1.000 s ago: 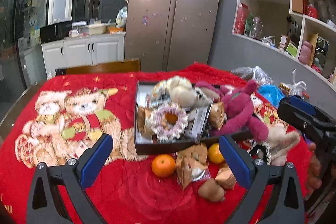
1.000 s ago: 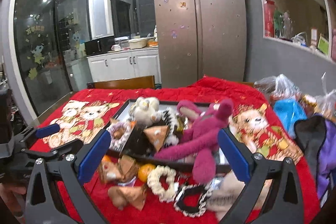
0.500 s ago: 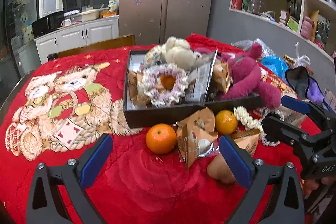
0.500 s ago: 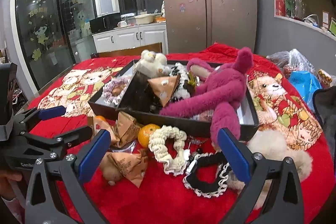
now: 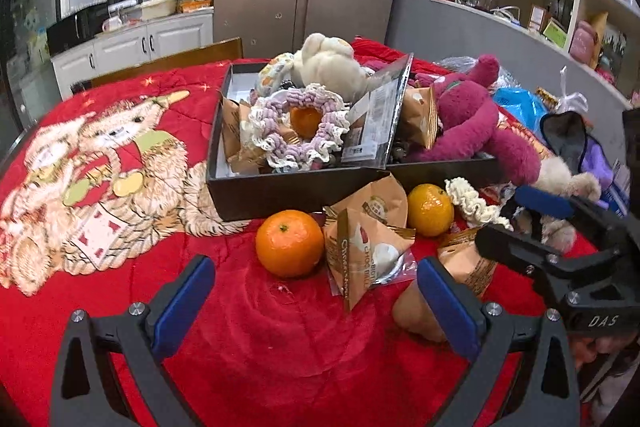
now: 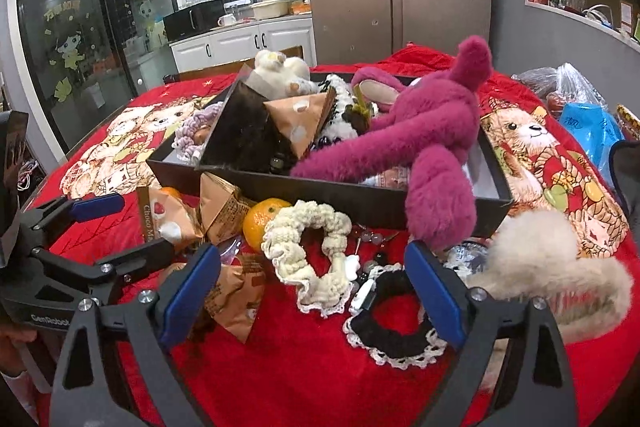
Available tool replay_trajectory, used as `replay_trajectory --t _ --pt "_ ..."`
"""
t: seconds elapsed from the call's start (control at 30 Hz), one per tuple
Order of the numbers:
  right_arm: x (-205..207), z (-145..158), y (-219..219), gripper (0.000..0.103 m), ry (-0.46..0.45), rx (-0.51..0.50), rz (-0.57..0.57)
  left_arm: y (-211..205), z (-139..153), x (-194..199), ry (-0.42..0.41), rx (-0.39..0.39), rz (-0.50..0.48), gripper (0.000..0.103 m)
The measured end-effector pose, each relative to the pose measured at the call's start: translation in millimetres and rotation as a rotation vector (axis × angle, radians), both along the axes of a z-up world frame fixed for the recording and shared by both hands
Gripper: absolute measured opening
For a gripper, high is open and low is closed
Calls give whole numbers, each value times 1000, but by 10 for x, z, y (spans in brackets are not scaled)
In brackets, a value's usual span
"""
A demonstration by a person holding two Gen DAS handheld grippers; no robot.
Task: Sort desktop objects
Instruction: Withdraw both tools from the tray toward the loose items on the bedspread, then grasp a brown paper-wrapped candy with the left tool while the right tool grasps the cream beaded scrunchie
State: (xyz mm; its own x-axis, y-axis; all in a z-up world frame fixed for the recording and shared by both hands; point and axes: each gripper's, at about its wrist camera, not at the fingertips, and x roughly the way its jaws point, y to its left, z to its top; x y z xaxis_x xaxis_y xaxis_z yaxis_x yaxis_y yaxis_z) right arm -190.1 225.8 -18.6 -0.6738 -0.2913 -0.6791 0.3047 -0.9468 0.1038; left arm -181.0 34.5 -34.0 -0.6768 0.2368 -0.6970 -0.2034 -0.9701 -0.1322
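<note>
A black box point(image 5: 280, 191) on the red blanket holds plush toys, snack packets and a purple-white scrunchie point(image 5: 300, 131). A magenta plush point(image 6: 420, 131) hangs over its front wall. My left gripper point(image 5: 316, 291) is open just short of an orange point(image 5: 289, 242) and a brown snack packet point(image 5: 360, 247). A second orange point(image 5: 430, 203) lies behind them. My right gripper point(image 6: 314, 279) is closing, with a cream scrunchie point(image 6: 308, 251) between its fingers and its pads clear of it. A black scrunchie point(image 6: 396, 331) lies by the right finger.
A beige fluffy toy point(image 6: 552, 267) lies right of the box. A blue bag point(image 6: 588, 131) and plastic bags sit at the table's far right. The bear-printed blanket point(image 5: 100, 163) stretches left of the box. A wooden chair back point(image 5: 168, 61), fridge and shelves stand behind.
Both grippers have sunk toward the table and tilted down, so the loose things before the box now sit close ahead. The right gripper's fingers have drawn in slightly.
</note>
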Motion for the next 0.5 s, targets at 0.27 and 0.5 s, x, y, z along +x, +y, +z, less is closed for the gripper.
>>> replay_trajectory --t 0.27,0.5 --pt "-15 -10 9 84 -15 -27 13 -84 -63 -66 -48 82 -8 103" --pt "17 -8 -83 59 -13 -11 42 9 -112 -120 -89 59 -23 70"
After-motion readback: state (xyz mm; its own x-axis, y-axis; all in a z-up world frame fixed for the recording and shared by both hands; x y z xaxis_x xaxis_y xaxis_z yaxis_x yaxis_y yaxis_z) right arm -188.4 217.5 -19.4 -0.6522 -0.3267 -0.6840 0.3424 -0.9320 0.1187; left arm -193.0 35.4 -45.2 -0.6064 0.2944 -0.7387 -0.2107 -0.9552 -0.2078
